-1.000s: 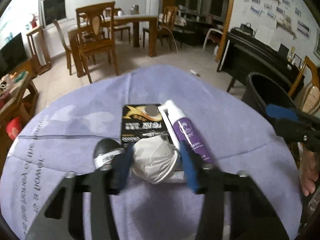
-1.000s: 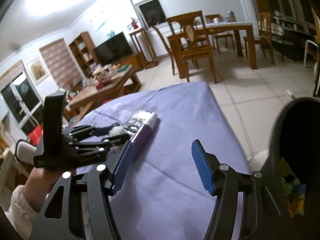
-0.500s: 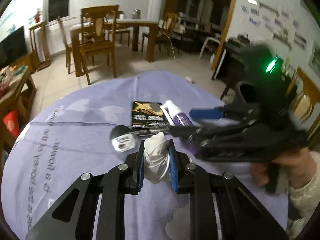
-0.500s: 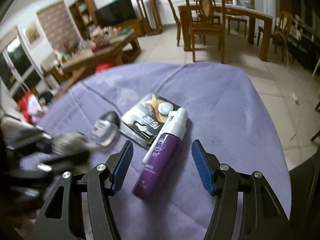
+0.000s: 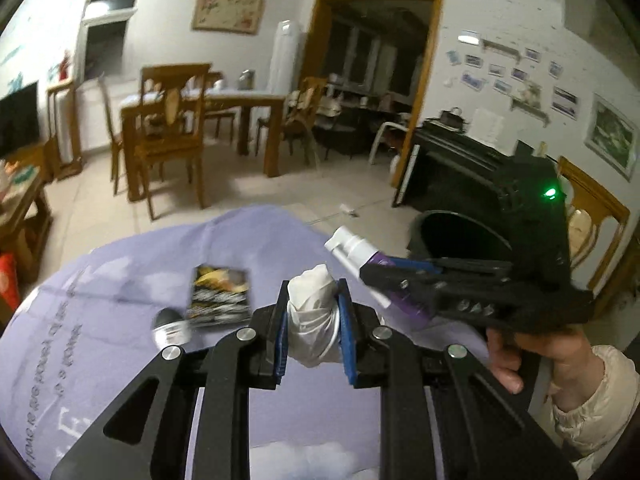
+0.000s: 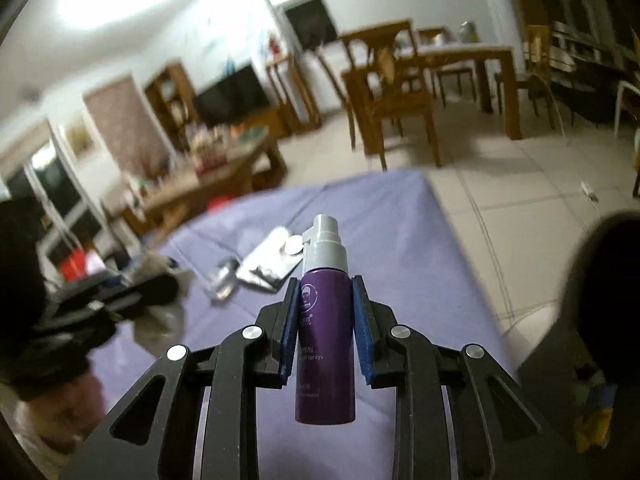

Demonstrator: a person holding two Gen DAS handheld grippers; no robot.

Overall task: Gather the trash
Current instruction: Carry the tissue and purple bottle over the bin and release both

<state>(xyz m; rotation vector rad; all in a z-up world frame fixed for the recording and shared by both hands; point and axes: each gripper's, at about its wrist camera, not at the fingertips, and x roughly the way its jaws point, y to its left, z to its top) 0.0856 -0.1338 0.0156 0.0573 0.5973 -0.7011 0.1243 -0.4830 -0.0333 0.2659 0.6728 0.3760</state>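
We find the left gripper (image 5: 313, 334) clenched on a crumpled white mask (image 5: 311, 320), its blue pads (image 5: 282, 336) pressed against both sides, the mask lifted clear of the purple cloth (image 5: 100, 320). The right gripper (image 6: 326, 328) grips a purple spray bottle (image 6: 325, 332) around its body, nozzle pointing away from the camera; its jaws have just been closing, and the pads now press on the bottle, which is raised off the cloth. In the left wrist view the right gripper crosses from the right with the bottle's white nozzle sticking out to the left; a hand (image 5: 520, 356) in a pale sleeve holds its handle. Beyond the grippers, a dark printed packet (image 5: 220, 294) and a small clear bottle with a dark cap (image 5: 170, 324) lie side by side on the cloth. Just past the table's right edge stands a black bin (image 5: 460, 236), mouth open. Farther off we note a wooden dining table with chairs (image 5: 168, 136)
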